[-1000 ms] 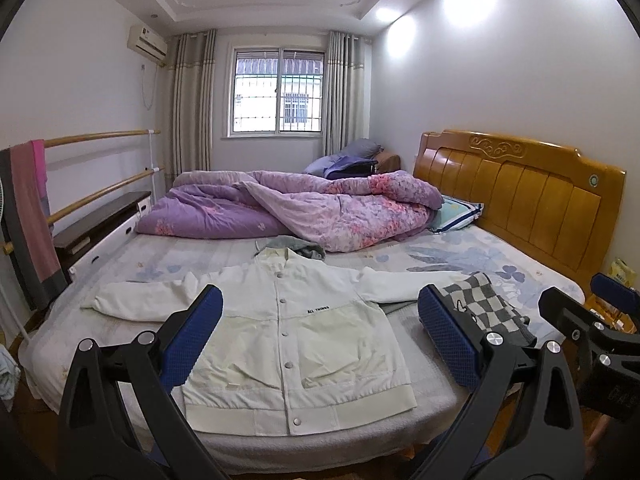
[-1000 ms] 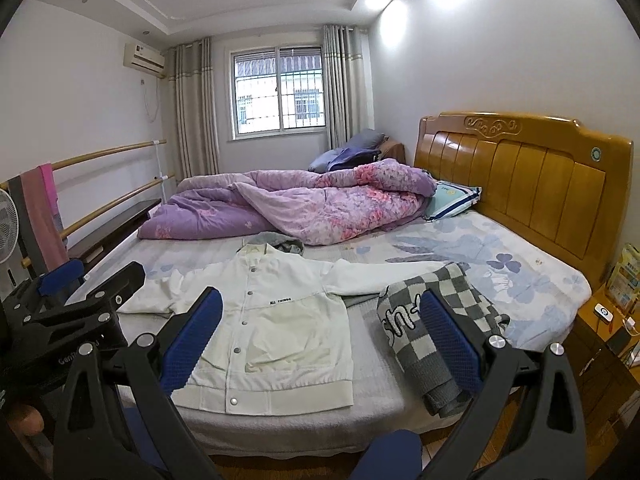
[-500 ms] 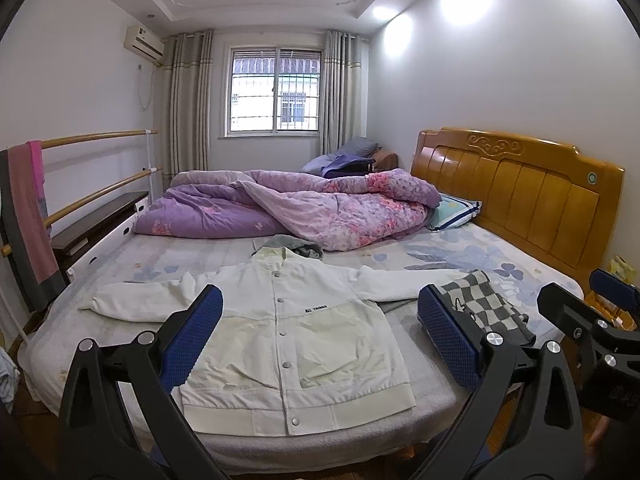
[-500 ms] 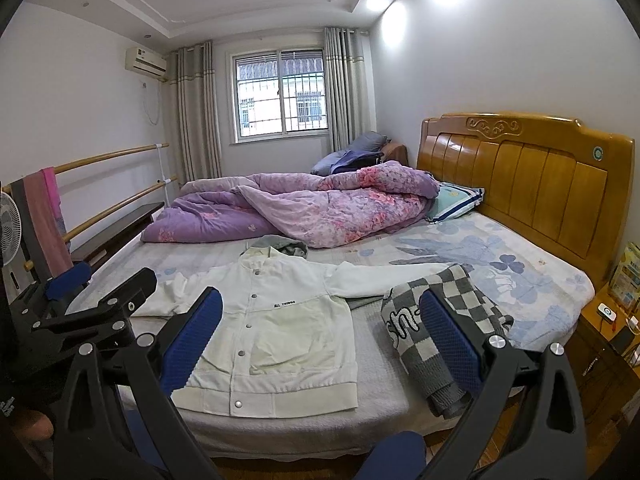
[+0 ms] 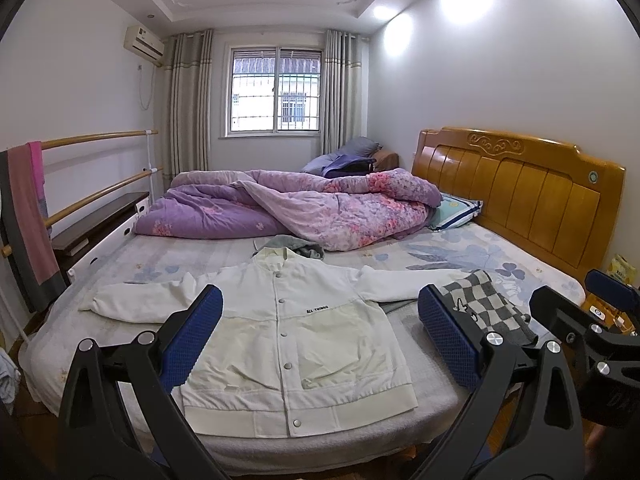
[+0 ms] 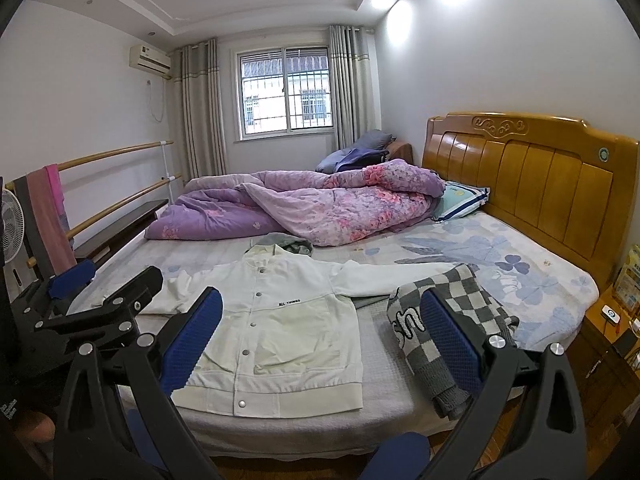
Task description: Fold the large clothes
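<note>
White jacket [image 5: 296,336] lies flat on the bed [image 5: 460,256], quilt [image 5: 304,212] bunched far; both hand-held grippers, left [image 5: 320,336] and right [image 6: 322,336], gape empty.

White jacket [image 5: 296,336]: matt cloth, metal snaps. Checkered garment [image 6: 448,320]: coarse knit. Headboard [image 5: 516,196]: glossy varnished wood. Left gripper [image 5: 320,336]: matt black plastic, textured blue pads [image 5: 192,336].

Bare sheet [image 5: 460,256] beyond the jacket [image 5: 296,336] lies open; checkered garment [image 5: 488,308] crowds its right sleeve.
</note>
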`<state>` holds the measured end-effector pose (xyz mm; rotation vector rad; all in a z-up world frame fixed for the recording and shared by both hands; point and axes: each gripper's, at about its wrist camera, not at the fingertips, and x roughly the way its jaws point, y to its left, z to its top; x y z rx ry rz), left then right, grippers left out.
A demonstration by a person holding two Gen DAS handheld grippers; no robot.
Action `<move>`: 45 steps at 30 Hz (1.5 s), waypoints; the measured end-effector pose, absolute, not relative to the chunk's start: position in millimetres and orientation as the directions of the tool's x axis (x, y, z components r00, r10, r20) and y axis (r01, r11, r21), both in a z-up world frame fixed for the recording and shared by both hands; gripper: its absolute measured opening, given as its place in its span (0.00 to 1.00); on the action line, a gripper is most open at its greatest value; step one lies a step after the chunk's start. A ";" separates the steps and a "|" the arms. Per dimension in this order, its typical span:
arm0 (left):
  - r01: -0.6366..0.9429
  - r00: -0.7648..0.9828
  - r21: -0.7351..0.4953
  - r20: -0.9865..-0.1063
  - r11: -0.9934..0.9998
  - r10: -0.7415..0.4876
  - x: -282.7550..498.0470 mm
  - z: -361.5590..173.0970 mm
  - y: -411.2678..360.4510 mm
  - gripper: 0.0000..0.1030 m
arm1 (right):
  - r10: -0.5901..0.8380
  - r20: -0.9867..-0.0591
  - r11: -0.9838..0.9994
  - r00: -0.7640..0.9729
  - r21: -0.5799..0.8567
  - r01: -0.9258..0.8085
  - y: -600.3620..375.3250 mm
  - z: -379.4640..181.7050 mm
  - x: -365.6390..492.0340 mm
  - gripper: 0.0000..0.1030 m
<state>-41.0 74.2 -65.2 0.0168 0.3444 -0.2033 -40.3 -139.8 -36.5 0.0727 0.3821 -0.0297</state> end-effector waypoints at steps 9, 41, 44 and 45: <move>0.203 0.920 -0.018 -0.339 0.979 -0.197 -40.7 -65.1 73.2 0.95 | -0.005 -0.377 0.997 0.926 0.074 0.035 -141.6 -36.5 -35.9 0.93; 0.223 0.913 -0.017 -0.348 0.975 -0.215 -31.5 -71.0 72.9 0.95 | 0.002 -0.394 0.996 0.919 0.087 0.035 -146.1 -43.2 -30.2 0.93; 0.226 0.913 -0.016 -0.345 0.974 -0.218 -30.7 -70.8 72.7 0.95 | 0.002 -0.394 0.995 0.919 0.089 0.036 -146.1 -43.5 -30.9 0.93; 0.226 0.914 -0.014 -0.344 0.974 -0.217 -30.1 -70.3 72.4 0.95 | 0.002 -0.394 0.995 0.919 0.089 0.036 -146.2 -43.7 -30.9 0.93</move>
